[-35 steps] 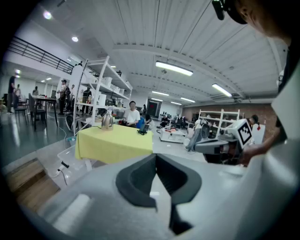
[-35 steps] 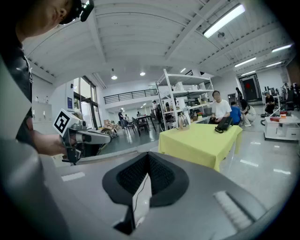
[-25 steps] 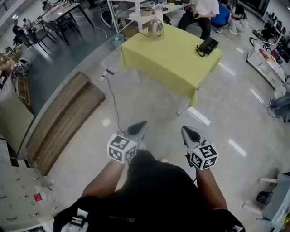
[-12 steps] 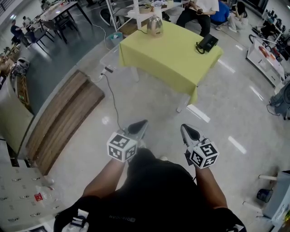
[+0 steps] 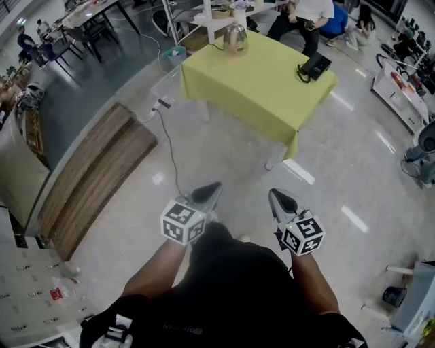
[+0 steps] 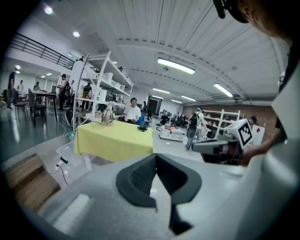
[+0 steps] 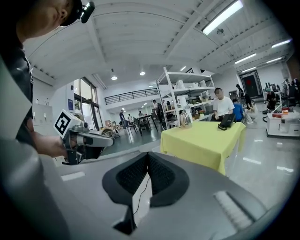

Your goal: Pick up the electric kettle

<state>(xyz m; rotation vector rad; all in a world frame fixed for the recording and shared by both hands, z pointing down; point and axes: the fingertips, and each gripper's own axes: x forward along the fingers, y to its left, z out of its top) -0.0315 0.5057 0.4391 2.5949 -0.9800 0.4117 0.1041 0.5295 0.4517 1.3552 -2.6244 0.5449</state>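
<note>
A shiny steel electric kettle (image 5: 235, 38) stands at the far corner of a table with a yellow-green cloth (image 5: 262, 88); it also shows as the kettle (image 6: 108, 116) and the kettle (image 7: 185, 119) in the two gripper views. Both grippers are held low in front of me, well short of the table. My left gripper (image 5: 212, 187) has its jaws together with nothing between them. My right gripper (image 5: 273, 196) is likewise shut and empty. In the gripper views the left gripper (image 6: 155, 157) and right gripper (image 7: 147, 155) point toward the table.
A black desk phone (image 5: 312, 67) lies on the table's right side. A cord (image 5: 170, 146) runs over the floor from a power strip by a clear plastic box (image 5: 166, 88). Wooden steps (image 5: 95, 177) lie to the left. Seated people (image 5: 299, 17) and shelving stand behind the table.
The grippers have barely shifted. The view has swung a little, so the table sits slightly higher in the picture.
</note>
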